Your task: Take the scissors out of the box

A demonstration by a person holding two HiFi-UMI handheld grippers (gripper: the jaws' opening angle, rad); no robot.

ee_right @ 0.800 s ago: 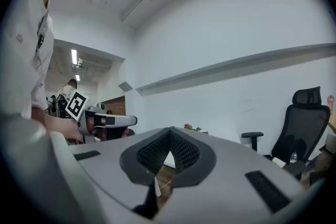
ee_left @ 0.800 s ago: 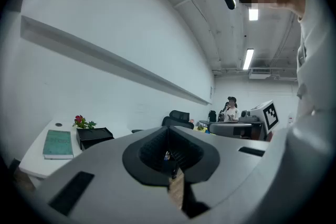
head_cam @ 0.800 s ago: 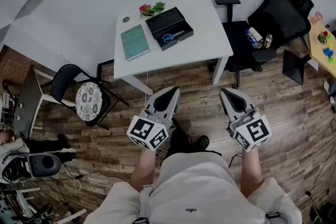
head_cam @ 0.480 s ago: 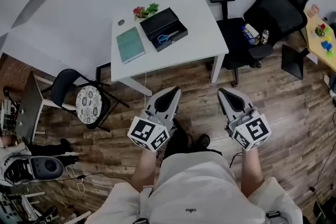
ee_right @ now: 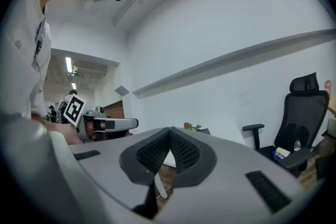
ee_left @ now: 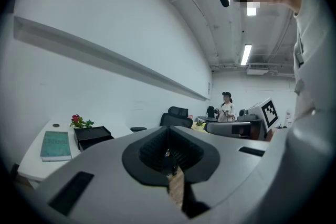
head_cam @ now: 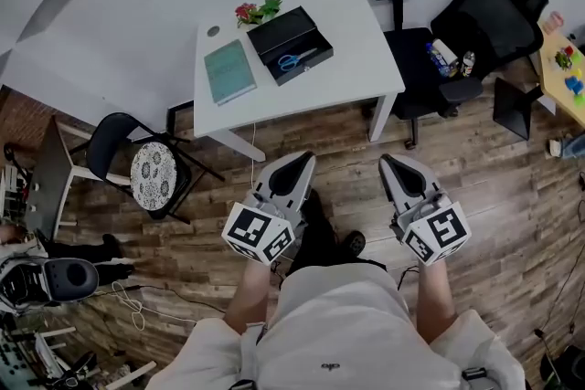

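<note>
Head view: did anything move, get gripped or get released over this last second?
Nothing was moved, gripped or let go. Only the whole view sways slightly, so the table drifts a little in the picture. The left tongs and right tongs stay shut and empty over the floor, short of the table. The scissors still lie in the open box.

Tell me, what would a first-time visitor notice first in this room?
Two grey handheld tools stand out low in the head view: the left gripper and the right gripper, both shut and empty, held above the wooden floor. Ahead of them a white table carries an open black box with blue-handled scissors inside, a teal book beside it.
</note>
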